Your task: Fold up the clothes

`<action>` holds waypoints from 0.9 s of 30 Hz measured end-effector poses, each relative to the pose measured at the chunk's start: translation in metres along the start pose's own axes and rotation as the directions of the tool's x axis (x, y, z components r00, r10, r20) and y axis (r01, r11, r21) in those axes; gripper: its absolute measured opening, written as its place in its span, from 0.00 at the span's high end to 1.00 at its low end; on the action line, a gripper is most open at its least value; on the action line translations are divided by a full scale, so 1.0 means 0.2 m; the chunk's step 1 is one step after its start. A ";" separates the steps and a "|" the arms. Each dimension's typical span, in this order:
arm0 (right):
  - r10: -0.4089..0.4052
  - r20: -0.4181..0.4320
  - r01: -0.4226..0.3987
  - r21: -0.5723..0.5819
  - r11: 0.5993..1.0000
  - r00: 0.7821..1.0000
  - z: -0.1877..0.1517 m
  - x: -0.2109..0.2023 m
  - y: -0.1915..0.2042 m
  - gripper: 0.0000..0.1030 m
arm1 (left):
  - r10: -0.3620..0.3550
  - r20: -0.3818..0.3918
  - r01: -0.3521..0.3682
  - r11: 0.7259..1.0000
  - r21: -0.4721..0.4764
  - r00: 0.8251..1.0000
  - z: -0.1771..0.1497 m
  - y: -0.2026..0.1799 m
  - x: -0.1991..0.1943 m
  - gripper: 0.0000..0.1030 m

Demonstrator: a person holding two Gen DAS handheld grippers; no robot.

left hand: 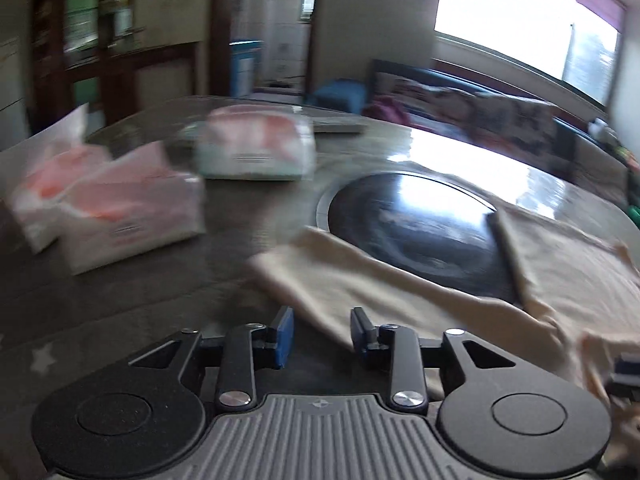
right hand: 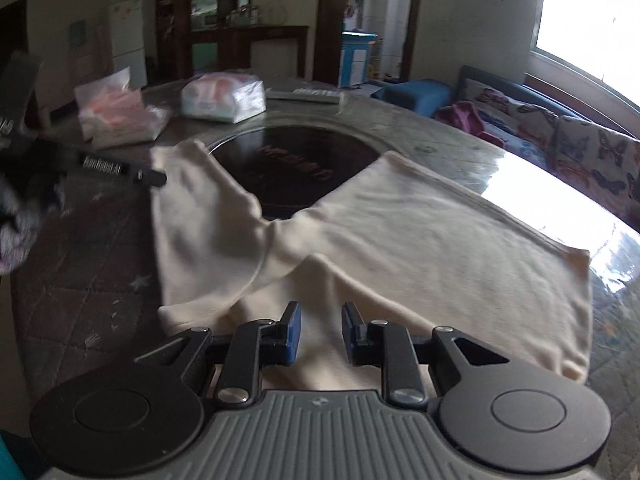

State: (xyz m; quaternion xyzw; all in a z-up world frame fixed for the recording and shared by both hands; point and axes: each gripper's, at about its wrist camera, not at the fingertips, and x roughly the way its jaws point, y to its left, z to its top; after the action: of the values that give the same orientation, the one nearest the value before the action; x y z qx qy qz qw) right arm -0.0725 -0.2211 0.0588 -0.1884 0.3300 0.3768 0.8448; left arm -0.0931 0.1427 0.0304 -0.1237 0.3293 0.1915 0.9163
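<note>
A cream-colored piece of clothing [right hand: 400,236] lay spread out in the middle and lower right of the right wrist picture. It rested on a round table [right hand: 80,248], and part of it covered a dark round plate [right hand: 296,160] set in the middle of the table. One sleeve reached toward the upper left and another part stretched off to the right.

The right gripper [right hand: 321,334] sat at the bottom of that picture. Its blue pads stood apart with nothing pinched between them, and the cloth lay just under them. The left gripper [right hand: 154,177] poked in from the left edge, its black tip near the sleeve end; from there I could not tell how its jaws stood.

In the left wrist picture, which was blurry, the left gripper [left hand: 322,336] was at the bottom. Its jaws were let go, with a gap between the blue pads and nothing in it. The sleeve edge lay just beside the right pad.

Three soft tissue packs [left hand: 132,216] sat in the upper left part of the table. A sofa [right hand: 560,136] with butterfly cushions stood at the right, under a bright window [left hand: 520,12].
</note>
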 end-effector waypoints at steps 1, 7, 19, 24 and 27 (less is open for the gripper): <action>-0.004 -0.002 0.004 -0.009 1.000 1.000 0.00 0.01 0.01 0.79 | 0.017 0.001 -0.017 1.000 -0.019 1.000 0.01 0.03 0.01 0.60; -0.015 0.018 0.015 0.003 1.000 1.000 0.01 -0.05 0.00 0.79 | 0.068 0.000 -0.067 0.994 -0.087 0.998 0.08 0.12 0.11 0.59; -0.072 0.078 0.065 0.084 0.994 0.994 -0.03 -0.22 -0.09 0.79 | -0.105 0.059 0.110 0.989 -0.103 0.993 0.13 0.00 -0.03 0.95; -0.119 0.093 0.105 0.147 0.984 0.988 -0.08 -0.29 -0.17 0.79 | -0.306 0.083 0.310 0.950 -0.029 0.948 0.19 -0.26 -0.21 0.95; -0.145 0.101 0.125 0.184 0.975 0.984 -0.12 -0.33 -0.21 0.79 | -0.438 0.077 0.438 0.899 0.012 0.896 0.21 -0.44 -0.31 0.95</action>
State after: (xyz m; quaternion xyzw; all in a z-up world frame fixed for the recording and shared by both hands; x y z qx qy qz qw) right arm -0.0834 -0.2962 0.0909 -0.1126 0.2997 0.2978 0.8993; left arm -0.0760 0.0624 0.1108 -0.1896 0.2563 -0.0139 0.9477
